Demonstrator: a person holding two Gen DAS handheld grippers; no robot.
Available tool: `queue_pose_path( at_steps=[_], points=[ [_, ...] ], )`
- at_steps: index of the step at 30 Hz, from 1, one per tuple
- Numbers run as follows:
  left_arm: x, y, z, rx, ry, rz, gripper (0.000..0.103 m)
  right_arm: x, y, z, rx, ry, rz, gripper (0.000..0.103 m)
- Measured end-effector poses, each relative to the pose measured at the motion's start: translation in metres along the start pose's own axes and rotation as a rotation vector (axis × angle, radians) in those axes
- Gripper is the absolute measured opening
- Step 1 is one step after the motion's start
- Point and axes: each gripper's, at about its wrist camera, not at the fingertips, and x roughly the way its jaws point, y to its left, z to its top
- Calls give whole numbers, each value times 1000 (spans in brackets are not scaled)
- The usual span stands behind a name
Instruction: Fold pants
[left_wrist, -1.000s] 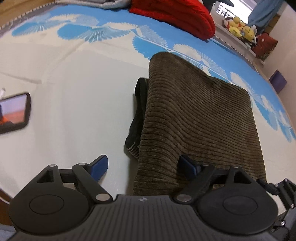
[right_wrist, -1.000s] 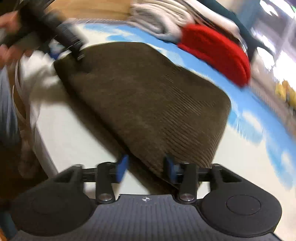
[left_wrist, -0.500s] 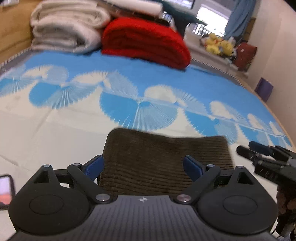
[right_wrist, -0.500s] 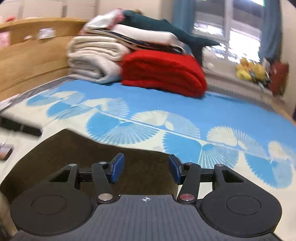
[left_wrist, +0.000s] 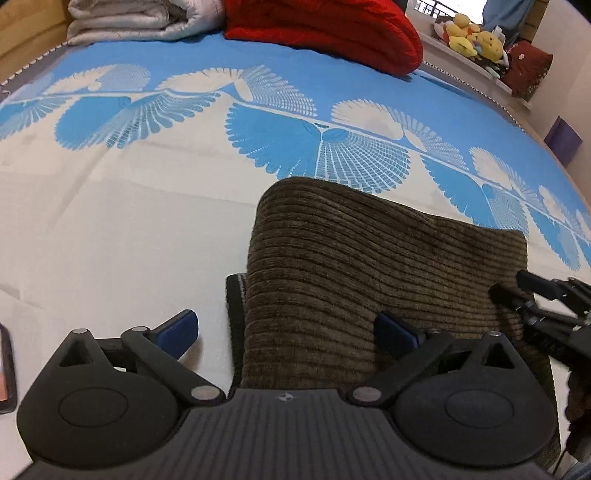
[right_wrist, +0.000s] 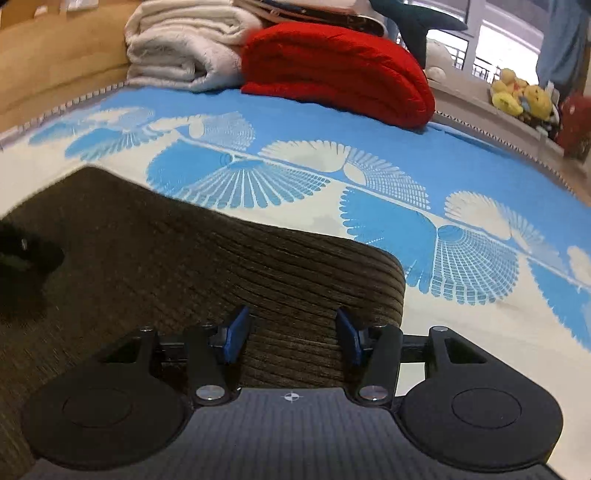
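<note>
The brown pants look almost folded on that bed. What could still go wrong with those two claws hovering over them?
The left gripper stands wide open, one finger over the pants, one over the bedsheet: closing could catch the sheet too. A dark edge of a lower layer pokes out on the left, so the fold may end uneven. The right gripper straddles the pants' corner; pulling there might drag the top layer askew.

I see the bed (left_wrist: 110, 229) under a cream and blue fan-print cover. Folded brown corduroy pants (left_wrist: 351, 266) lie at 6 o'clock, a red blanket (left_wrist: 325, 26) at 12, white bedding (left_wrist: 140, 18) at 11.
</note>
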Motion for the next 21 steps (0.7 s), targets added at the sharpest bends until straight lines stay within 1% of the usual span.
queue_pose_path(
  at_steps=[2,4,7,9,11,16,21],
  points=[
    [-16,-2,-3,19,-26,0,102,-12,-8,4,57,-14,-4,52],
    [-33,-5,-10,47,-57,13,102,-32,-17,5,113,-33,28,52],
    [-44,-8,-21,63,-64,20,102,-62,-22,-1,120,-61,60,52],
    [-47,-11,-27,69,-58,17,102,-73,-21,-7,111,-65,79,52],
    [-52,-14,-34,84,-68,24,102,-82,-18,-16,89,-66,96,52],
    [-59,-20,-42,100,-81,19,102,-94,-7,-34,-6,-45,136,52],
    [-66,-26,-47,123,-98,19,102,-102,-1,-39,-60,-48,166,52]
  ],
)
